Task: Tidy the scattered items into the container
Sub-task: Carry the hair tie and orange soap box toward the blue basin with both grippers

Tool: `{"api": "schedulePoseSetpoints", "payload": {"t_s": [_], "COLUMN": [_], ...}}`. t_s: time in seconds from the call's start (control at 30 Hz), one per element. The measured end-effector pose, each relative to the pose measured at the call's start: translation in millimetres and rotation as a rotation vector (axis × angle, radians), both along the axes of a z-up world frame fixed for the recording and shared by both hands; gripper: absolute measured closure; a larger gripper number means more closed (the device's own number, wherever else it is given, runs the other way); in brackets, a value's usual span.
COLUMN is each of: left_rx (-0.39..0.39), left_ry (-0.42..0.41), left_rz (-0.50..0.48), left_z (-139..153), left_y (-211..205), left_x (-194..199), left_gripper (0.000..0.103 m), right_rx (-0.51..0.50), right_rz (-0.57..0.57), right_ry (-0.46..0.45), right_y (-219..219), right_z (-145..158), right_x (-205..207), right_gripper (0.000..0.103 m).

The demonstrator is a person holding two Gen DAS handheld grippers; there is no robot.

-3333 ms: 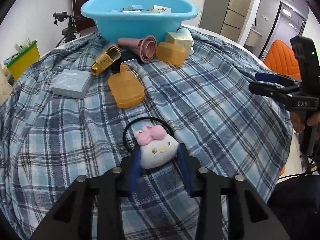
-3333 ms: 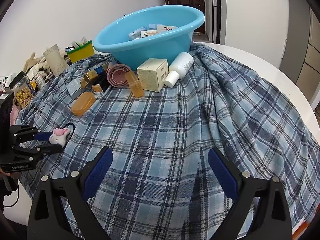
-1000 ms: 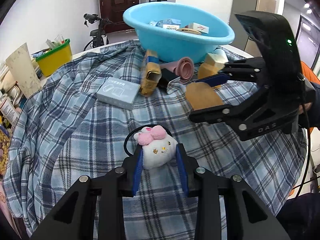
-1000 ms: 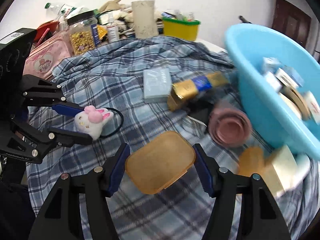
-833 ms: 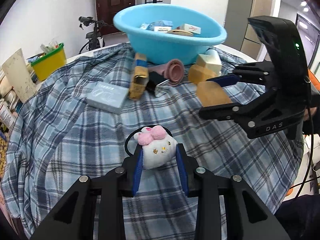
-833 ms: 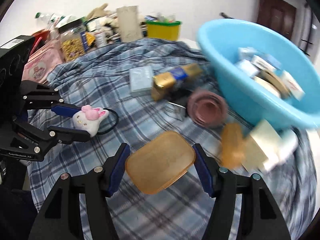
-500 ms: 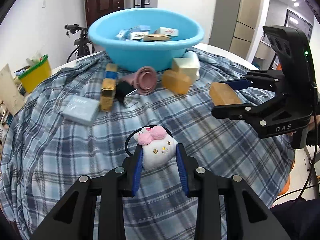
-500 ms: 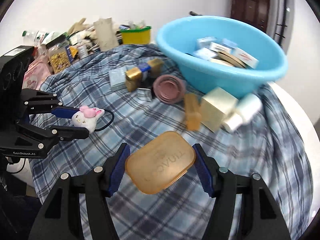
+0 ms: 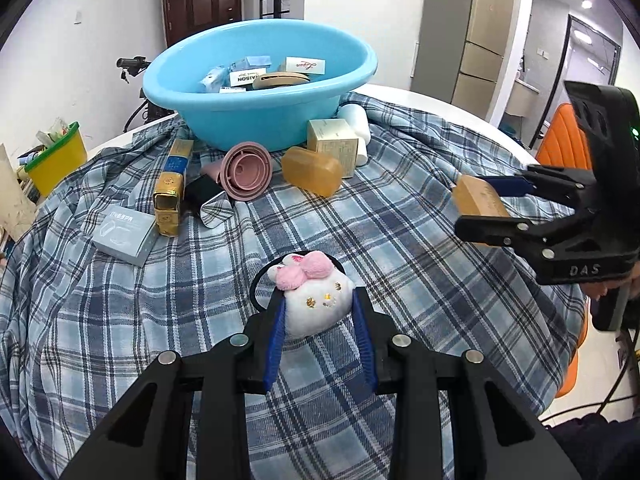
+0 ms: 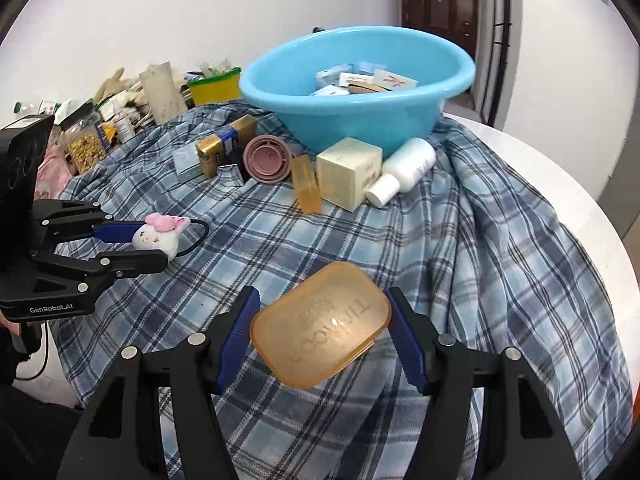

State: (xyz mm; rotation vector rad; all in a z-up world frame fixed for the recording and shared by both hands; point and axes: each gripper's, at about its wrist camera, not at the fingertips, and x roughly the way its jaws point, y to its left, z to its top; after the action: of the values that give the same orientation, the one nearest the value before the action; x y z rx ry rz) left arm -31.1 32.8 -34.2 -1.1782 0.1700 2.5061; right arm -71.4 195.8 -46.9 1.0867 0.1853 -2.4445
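Status: both hands loaded, both off the table, short of the blue basin [image 9: 260,120].

Left gripper [image 9: 320,320]: fingers [image 9: 276,328] narrow, pinching a small white plush cat hair tie [image 9: 314,300] with a pink bow. Black elastic loop hangs free behind the plush. Soft, near weightless, squashes under the pads. Grip on the plush body is right; taking the loop would let it swing and slip. Likely hazard: elastic snagging a fingertip on release.

Right gripper [image 10: 324,332]: fingers [image 10: 236,336] set wide, clamped across an amber plastic soap case [image 10: 322,322], lid face up, embossed lettering, tilted a bit. Rigid shell, smooth and probably slick, light. Held edge to edge across its width, so it could pivot between the pads if jolted; won't crush.

Basin sits at the far side of the plaid cloth [image 9: 360,240], already holding several small boxes. Rim is high, so I'd expect both loads need lifting over it before letting go.

On the cloth in front of the basin, not yet tidied:
- second amber soap case [image 9: 312,170]
- pink collapsible cup [image 9: 246,170]
- cream carton [image 9: 332,140]
- white bottle [image 10: 404,174], on its side
- gold and blue box [image 9: 170,188]
- grey flat box [image 9: 122,232]

My read: roughly half done.
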Motion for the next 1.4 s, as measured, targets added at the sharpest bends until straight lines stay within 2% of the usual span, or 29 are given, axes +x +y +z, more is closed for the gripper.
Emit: {"api": "schedulePoseSetpoints", "payload": {"t_s": [0.27, 0.43, 0.87, 1.17, 1.4], "left_rx": [-0.022, -0.015, 0.011, 0.03, 0.034], "left_ry": [0.022, 0.04, 0.103, 0.097, 0.177], "left_rz": [0.052, 0.095, 0.273, 0.292, 0.282], "left_z": [-2, -3, 6, 4, 34], "left_y": [8, 10, -1, -5, -3], "left_x": [-2, -5, -11, -10, -14], "left_gripper": [0.069, 0.069, 0.069, 0.069, 0.069], "right_rx": [-0.032, -0.01, -0.038, -0.036, -0.051], "right_rz": [-0.104, -0.178, -0.298, -0.303, -0.315], "right_ry": [0.004, 0.077, 0.137, 0.138, 0.222], "right_y": [2, -9, -23, -28, -28], "right_z": [-1, 4, 11, 12, 43], "right_x": [0, 6, 15, 13, 11], "right_gripper": [0.04, 0.04, 0.04, 0.04, 0.04]}}
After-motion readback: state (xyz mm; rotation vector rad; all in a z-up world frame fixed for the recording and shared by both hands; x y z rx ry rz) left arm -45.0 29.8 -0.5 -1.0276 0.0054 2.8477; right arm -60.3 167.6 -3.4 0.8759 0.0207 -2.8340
